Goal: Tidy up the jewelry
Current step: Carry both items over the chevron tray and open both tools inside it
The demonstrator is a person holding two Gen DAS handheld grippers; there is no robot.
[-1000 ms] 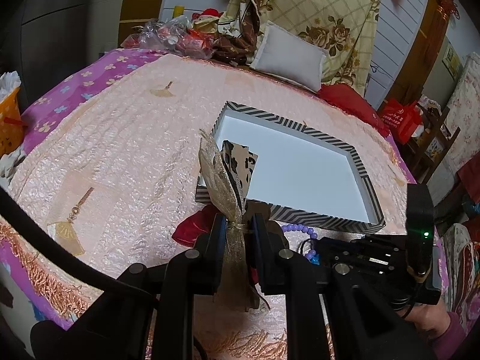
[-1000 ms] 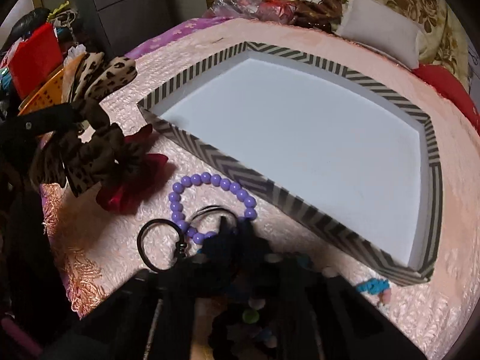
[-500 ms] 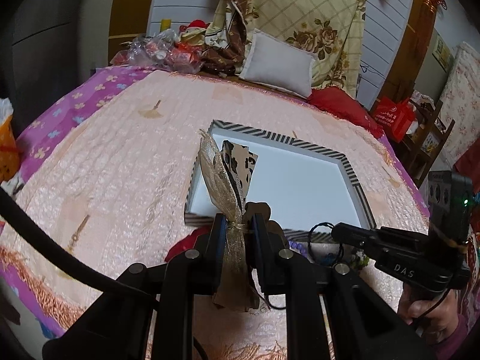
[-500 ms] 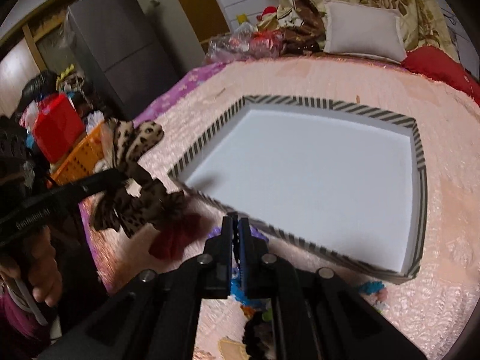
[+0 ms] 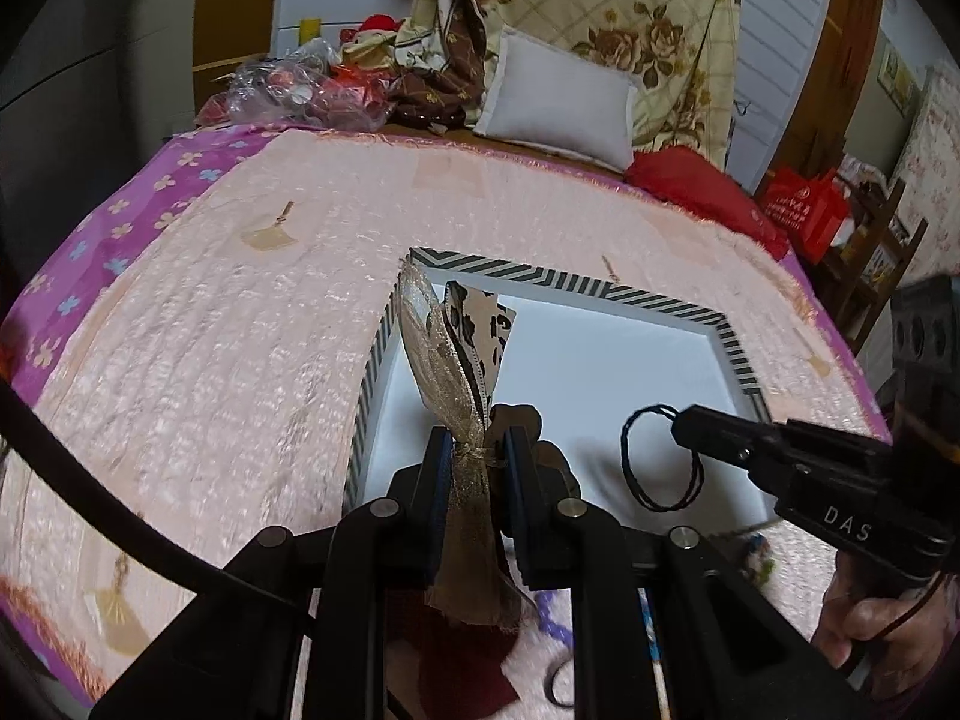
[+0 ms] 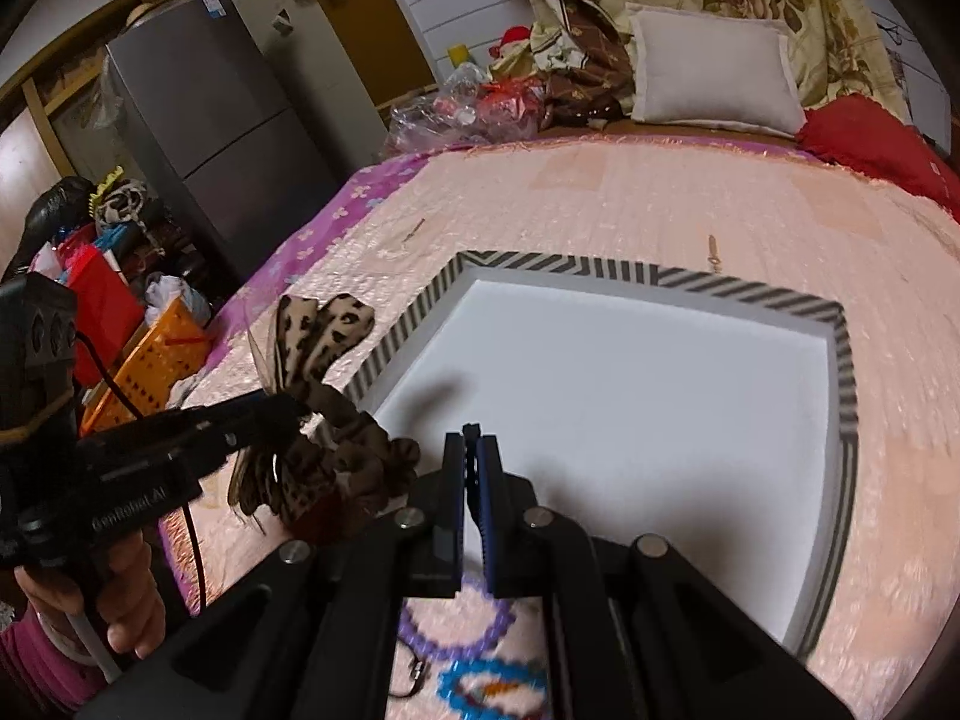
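The left gripper is clamping a leopard-print and gold-mesh bow over the white striped-rim tray; the right gripper, jaws together, is pinching a black cord loop.

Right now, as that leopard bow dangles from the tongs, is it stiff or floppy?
Probably both. The leopard bow keeps its upper loops upright above the left gripper, suggesting some stiffness, while its tail sags limply below. It looks light; pinching the knot alone holds it.

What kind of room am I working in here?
Most likely a lived-in bedroom: you are working over a bed with a pink quilted bedspread, a white pillow and folded floral bedding at its head, and a grey fridge standing alongside.
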